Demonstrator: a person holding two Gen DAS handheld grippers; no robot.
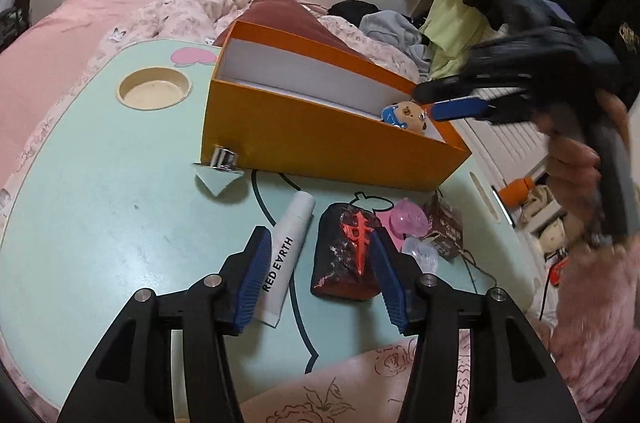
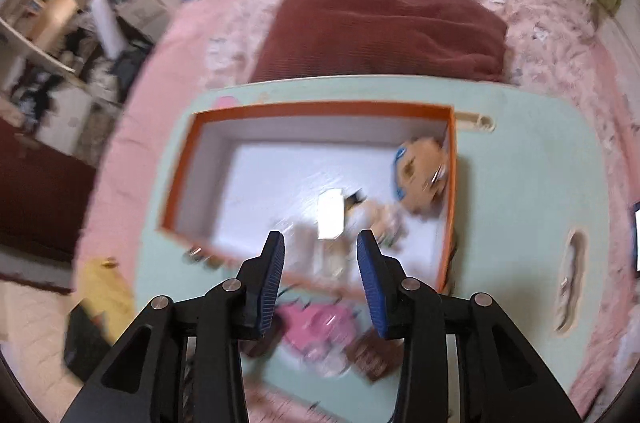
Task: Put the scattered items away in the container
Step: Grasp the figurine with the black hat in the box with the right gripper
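Observation:
An orange box (image 1: 320, 139) with a white inside stands on the mint table (image 1: 100, 203); a bear figure with a blue cap (image 1: 404, 115) lies in its right end. My left gripper (image 1: 318, 259) is open low over the table, a white "RED EARTH" tube (image 1: 286, 255) and a dark pouch with a red mark (image 1: 346, 255) between its fingers. Pink and clear trinkets (image 1: 404, 223) lie right of the pouch. My right gripper (image 2: 320, 255) is open and empty above the box (image 2: 320, 111), where the bear (image 2: 420, 179) and small blurred items (image 2: 332, 215) lie. It also shows, blurred, in the left wrist view (image 1: 460, 103).
A small metal clip (image 1: 224, 157) and a folded mint paper (image 1: 218, 181) lie at the box's left front corner. A round cup recess (image 1: 154, 89) is at the table's far left. A brown tag (image 1: 448, 227) lies at the right. Pink bedding and a maroon cushion (image 2: 380, 23) surround the table.

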